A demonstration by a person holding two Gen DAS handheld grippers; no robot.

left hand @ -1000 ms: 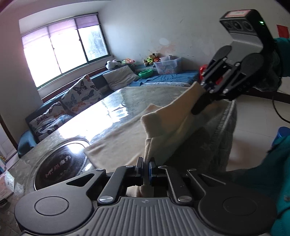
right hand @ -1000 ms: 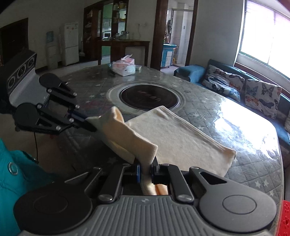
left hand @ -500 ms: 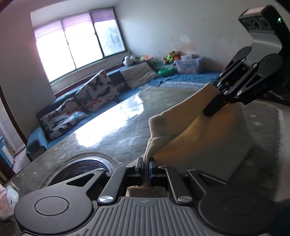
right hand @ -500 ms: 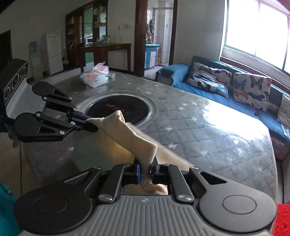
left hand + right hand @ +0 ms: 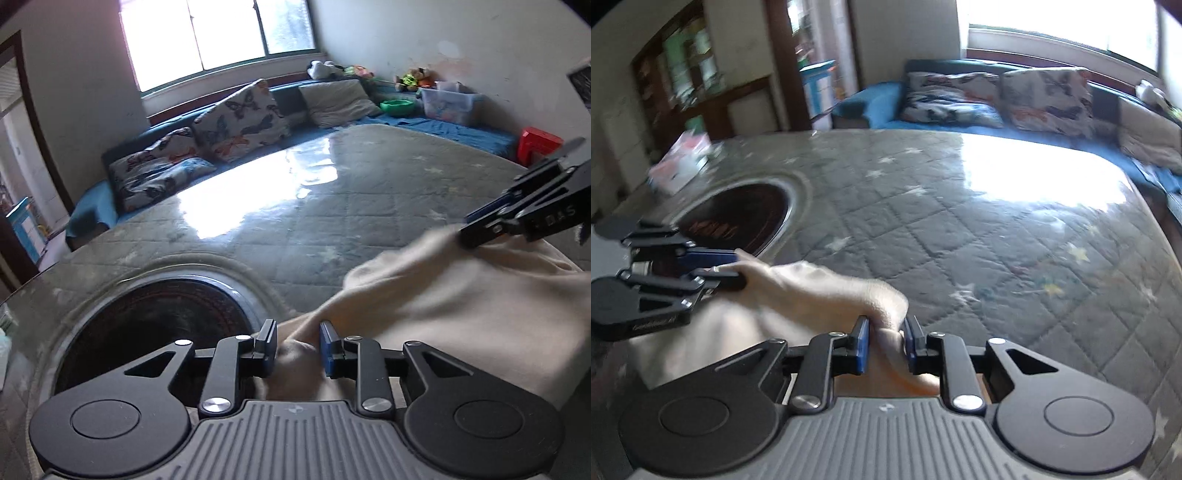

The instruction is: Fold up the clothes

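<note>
1. A grey quilted counter with pale stars is seen, glare from the window caught on it.
2. A round dark hotplate is set into the counter.
3. Butterfly-print cushions are propped along a blue sofa.
4. A green bowl, a clear storage box and soft toys are spotted beyond.
5. A blurred tissue box is glimpsed on the counter.

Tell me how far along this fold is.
Done, it seems: the cream garment lies doubled over on the quilted table. In hand: the left gripper and right gripper have just been opening, the folded edge between loosened jaws. Left: pull both clear, then any further fold.
</note>
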